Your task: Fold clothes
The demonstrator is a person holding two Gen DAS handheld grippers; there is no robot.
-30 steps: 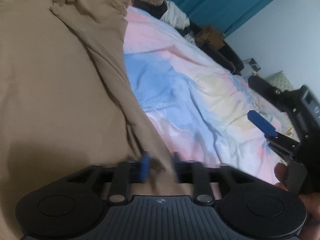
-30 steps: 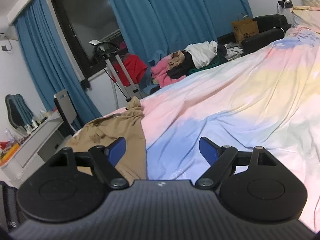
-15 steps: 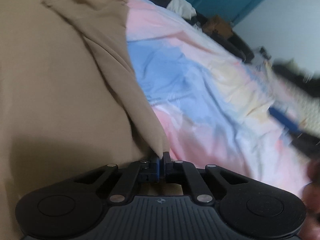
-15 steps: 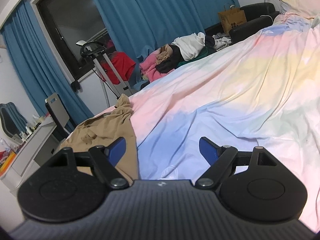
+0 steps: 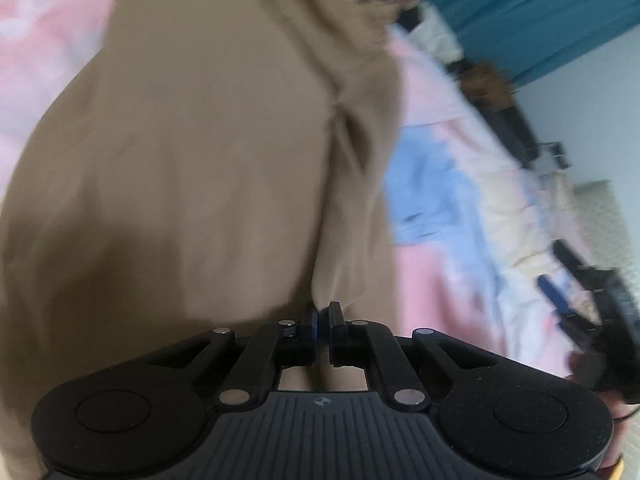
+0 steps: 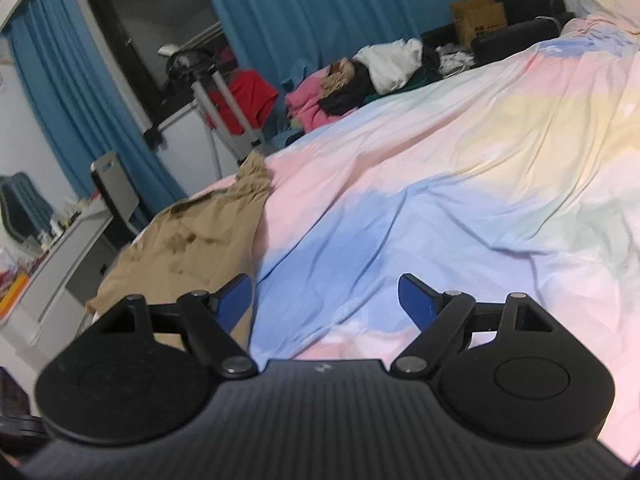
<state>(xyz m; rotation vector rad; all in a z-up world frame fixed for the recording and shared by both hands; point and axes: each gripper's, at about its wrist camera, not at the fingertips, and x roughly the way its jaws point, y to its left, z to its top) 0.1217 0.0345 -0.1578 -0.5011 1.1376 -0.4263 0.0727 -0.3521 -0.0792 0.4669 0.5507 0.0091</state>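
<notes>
Bed (image 6: 460, 184): covered by a pastel sheet in pink, blue and yellow bands, filling most of the right wrist view from 12 to 5 o'clock.

Curtains (image 6: 320, 20): teal, hanging behind the bed at 12 o'clock; a dark window sits at 11 o'clock.

Tan garment (image 5: 192, 152): spread over the bed, filling the left wrist view from 8 to 1 o'clock, with a raised fold running from its centre down to the gripper. In the right wrist view the same garment (image 6: 192, 240) lies at 9 o'clock on the near corner of the bed.

Clothes pile (image 6: 368, 76): white, pink and dark items heaped at 12 o'clock at the far edge of the bed.

Counter (image 6: 52, 264): grey, at 9 o'clock beside the bed, carrying small items too blurred to identify.

Left gripper (image 5: 322, 320): at 6 o'clock, jaws pressed together and pinching the tan garment's fold.

Right gripper (image 6: 326, 300): at 6 o'clock above the blue band of the sheet, jaws spread wide with nothing between them; it also appears at 4 o'clock in the left wrist view (image 5: 560, 300).
</notes>
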